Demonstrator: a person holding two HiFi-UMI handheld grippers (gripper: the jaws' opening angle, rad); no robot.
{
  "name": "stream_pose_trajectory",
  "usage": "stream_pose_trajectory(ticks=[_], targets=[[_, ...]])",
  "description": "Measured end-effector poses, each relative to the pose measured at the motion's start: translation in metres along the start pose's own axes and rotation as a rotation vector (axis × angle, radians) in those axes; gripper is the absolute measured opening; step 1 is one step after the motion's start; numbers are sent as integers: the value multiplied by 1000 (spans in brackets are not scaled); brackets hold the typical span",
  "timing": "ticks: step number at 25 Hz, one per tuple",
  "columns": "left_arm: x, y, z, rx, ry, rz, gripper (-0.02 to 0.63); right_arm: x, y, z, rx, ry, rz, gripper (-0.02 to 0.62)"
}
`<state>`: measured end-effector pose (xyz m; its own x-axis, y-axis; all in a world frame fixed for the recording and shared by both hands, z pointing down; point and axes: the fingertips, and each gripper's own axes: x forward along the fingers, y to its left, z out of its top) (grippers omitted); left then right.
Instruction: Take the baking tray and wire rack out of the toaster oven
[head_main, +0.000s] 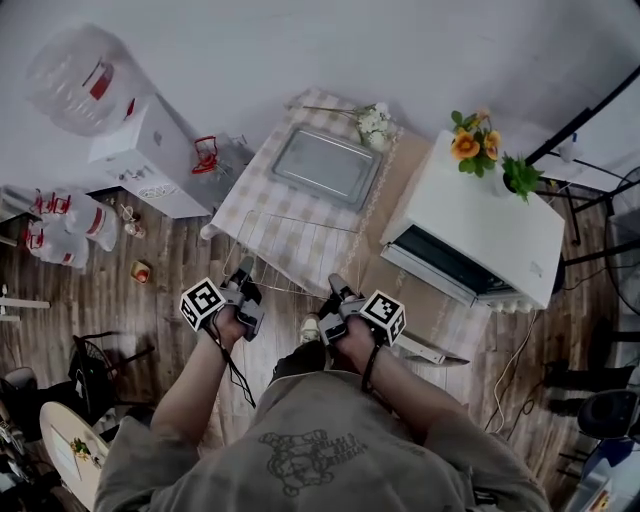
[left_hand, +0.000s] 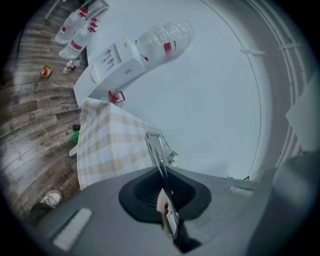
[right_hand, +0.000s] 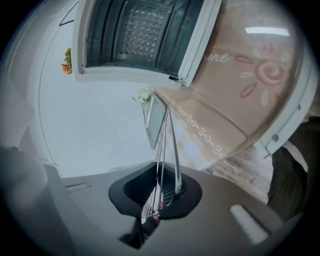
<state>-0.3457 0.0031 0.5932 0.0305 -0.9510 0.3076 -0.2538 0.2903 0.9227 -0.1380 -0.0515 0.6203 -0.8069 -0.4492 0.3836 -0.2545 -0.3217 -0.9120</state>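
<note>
well, both of my claws are pinching the wire rack (head_main: 290, 255) by its near edge. my left claw (head_main: 243, 272) is pressed together on the rack's left corner, and in the left gripper view the rack (left_hand: 157, 150) runs edge-on out from between the jaws of that claw (left_hand: 167, 215). my right claw (head_main: 335, 287) is clamped on the right corner, and in the right gripper view several of the rack's wires (right_hand: 165, 145) are nipped in that claw (right_hand: 155, 210). the rack lies level over the near half of the bench (head_main: 250, 200), which wears a checked cloth; i cannot tell if it touches the cloth. beyond it the baking tray (head_main: 328, 165) sits flat on the bench, just beside a small bunch of white flowers (head_main: 375, 122). the white toaster oven (head_main: 480, 230) stands to my right with its door down and its inside (right_hand: 140, 35) in plain sight.
</note>
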Motion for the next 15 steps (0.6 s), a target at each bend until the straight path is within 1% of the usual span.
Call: stream_pose_trajectory(ticks=[5, 9, 11, 15], targets=[[26, 19, 12, -9, 49, 35, 11, 22, -7, 5, -9, -9, -24, 38], [46, 29, 20, 25, 86, 51, 11, 36, -13, 8, 0, -18, -37, 40], [55, 36, 24, 35, 95, 70, 12, 43, -15, 9, 2, -21, -43, 40], [66, 51, 34, 24, 107, 101, 12, 56, -18, 7, 18, -27, -49, 38]])
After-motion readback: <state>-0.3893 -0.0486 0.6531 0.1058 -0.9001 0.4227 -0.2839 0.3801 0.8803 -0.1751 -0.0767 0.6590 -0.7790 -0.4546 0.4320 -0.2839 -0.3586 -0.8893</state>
